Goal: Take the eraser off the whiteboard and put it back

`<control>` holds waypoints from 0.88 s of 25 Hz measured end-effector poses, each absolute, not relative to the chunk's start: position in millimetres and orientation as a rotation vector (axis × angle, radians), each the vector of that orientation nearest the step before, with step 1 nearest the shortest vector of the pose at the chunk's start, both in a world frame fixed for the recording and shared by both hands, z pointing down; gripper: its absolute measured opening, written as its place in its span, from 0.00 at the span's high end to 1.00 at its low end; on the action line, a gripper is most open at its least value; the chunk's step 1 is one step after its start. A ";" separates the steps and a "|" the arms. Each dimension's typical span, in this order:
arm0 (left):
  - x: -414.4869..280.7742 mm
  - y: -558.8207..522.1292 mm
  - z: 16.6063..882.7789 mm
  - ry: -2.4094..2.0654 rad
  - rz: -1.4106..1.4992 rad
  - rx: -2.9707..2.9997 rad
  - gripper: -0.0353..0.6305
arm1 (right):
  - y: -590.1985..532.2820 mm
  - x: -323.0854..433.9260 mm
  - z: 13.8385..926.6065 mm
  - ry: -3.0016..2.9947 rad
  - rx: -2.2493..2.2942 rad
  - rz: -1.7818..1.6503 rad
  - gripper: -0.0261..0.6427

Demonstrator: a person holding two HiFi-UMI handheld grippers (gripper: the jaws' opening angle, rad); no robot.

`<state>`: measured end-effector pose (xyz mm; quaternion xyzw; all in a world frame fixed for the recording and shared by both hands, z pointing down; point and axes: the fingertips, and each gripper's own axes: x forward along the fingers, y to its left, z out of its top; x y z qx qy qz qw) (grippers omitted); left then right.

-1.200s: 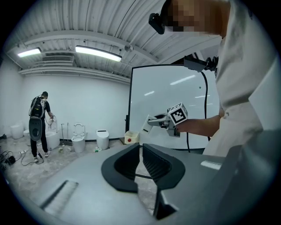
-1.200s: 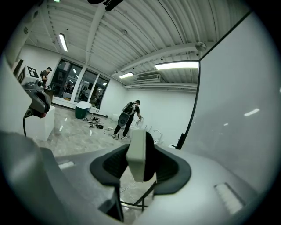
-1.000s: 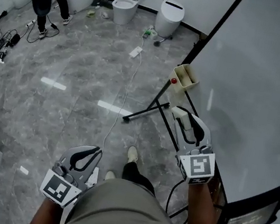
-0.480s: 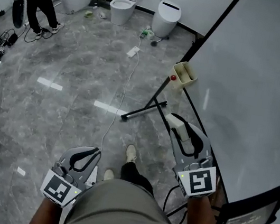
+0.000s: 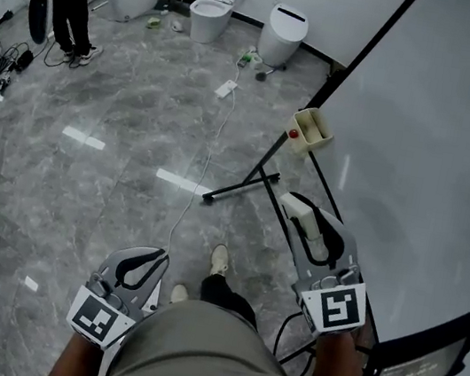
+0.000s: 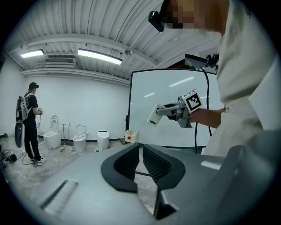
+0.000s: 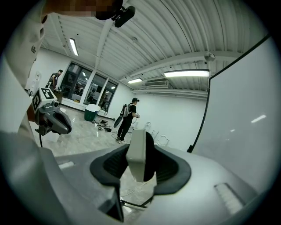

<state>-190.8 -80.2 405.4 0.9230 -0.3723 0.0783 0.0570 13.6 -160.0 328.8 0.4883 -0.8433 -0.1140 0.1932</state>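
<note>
Pulled back slightly from whiteboard [image 5: 443,129] now, right gripper [image 5: 308,225] clamping eraser [image 5: 295,207]; left gripper [image 5: 153,257] at 7 o'clock, pinched shut, empty.

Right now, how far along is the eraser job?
Done: the eraser is off the whiteboard, with a clear gap between them in the right gripper view. In hand: the right hand-held gripper is clamped on it. Left: setting it back on the board. The left hand-held gripper is shut and empty.
</note>
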 end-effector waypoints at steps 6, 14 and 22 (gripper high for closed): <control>-192.0 -79.8 403.0 -1.138 0.235 2.797 0.89 | -164.7 16.7 329.9 -2.363 1.383 -0.318 0.72; -171.1 -107.5 398.7 -1.127 0.251 2.810 0.89 | -209.0 46.7 336.1 -2.348 1.419 -0.305 0.72; -131.8 -164.6 397.0 -1.092 0.260 2.824 0.89 | -279.7 86.2 353.3 -2.328 1.432 -0.260 0.72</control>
